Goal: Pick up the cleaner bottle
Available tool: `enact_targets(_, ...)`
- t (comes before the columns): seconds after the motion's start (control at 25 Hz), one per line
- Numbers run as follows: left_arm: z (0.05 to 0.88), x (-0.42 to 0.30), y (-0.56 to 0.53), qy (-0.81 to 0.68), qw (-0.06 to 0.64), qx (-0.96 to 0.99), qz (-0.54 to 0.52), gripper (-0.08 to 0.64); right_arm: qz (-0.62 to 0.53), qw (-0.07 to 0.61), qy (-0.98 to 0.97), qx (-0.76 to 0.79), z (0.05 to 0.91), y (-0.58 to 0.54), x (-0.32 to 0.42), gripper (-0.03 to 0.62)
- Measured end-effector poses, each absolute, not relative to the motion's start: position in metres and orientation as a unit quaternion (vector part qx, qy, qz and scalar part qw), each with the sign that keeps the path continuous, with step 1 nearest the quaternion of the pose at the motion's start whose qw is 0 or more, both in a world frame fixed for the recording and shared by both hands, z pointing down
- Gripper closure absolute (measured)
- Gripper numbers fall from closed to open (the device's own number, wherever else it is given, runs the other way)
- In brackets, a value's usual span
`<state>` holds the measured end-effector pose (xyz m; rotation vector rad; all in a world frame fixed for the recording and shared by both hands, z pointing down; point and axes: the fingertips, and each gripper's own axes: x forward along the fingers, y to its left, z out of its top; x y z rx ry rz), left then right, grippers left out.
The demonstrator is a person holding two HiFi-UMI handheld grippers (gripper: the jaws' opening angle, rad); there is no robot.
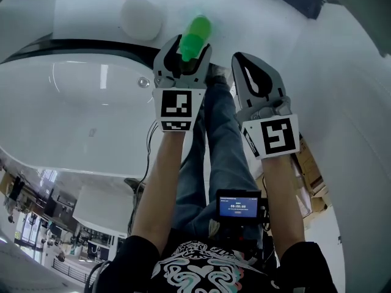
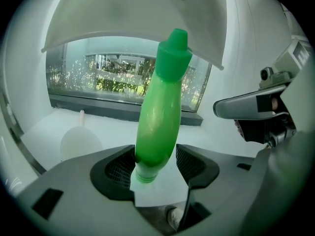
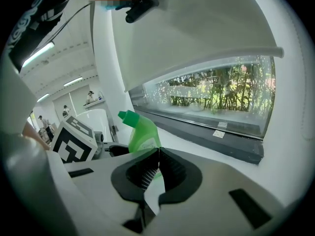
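Observation:
The green cleaner bottle stands leaning on a white ledge, its angled cap uppermost. My left gripper is open around the bottle's lower body, one pad close on each side, and the bottle's base rests on the ledge. My right gripper hovers just right of the bottle. It is shut, pads together, with nothing between them. From the right gripper view the bottle shows beyond the jaws, with the left gripper's marker cube beside it.
A white round-headed object with a pink handle lies on the ledge left of the bottle. A white bathtub fills the left. A window runs behind the ledge. The person's legs are below.

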<state>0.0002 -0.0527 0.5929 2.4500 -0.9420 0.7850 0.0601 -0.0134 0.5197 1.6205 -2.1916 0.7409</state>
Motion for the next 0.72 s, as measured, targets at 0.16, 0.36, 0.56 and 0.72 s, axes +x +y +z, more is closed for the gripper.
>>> enact_targets(0.16, 0.595, 0.002, -0.060, -0.347, 0.214, 0.871, 0.275, 0.310, 0.261, 0.160, -0.763, 0.569, 0.519, -0.017, 0.063, 0.565)
enact_targets(0.36, 0.600, 0.008, -0.070, -0.354, 0.221, 0.869, 0.267, 0.310, 0.266, 0.162, -0.759, 0.571, 0.525, -0.021, 0.068, 0.565)
enact_targets(0.56, 0.602, 0.017, -0.076, -0.356, 0.209, 0.873, 0.260, 0.310, 0.269, 0.160, -0.758, 0.572, 0.528, -0.022, 0.073, 0.565)
enact_targets(0.72, 0.608, 0.019, -0.080, -0.361, 0.217, 0.870, 0.256, 0.310, 0.270, 0.160, -0.757, 0.573, 0.531, -0.023, 0.075, 0.565)
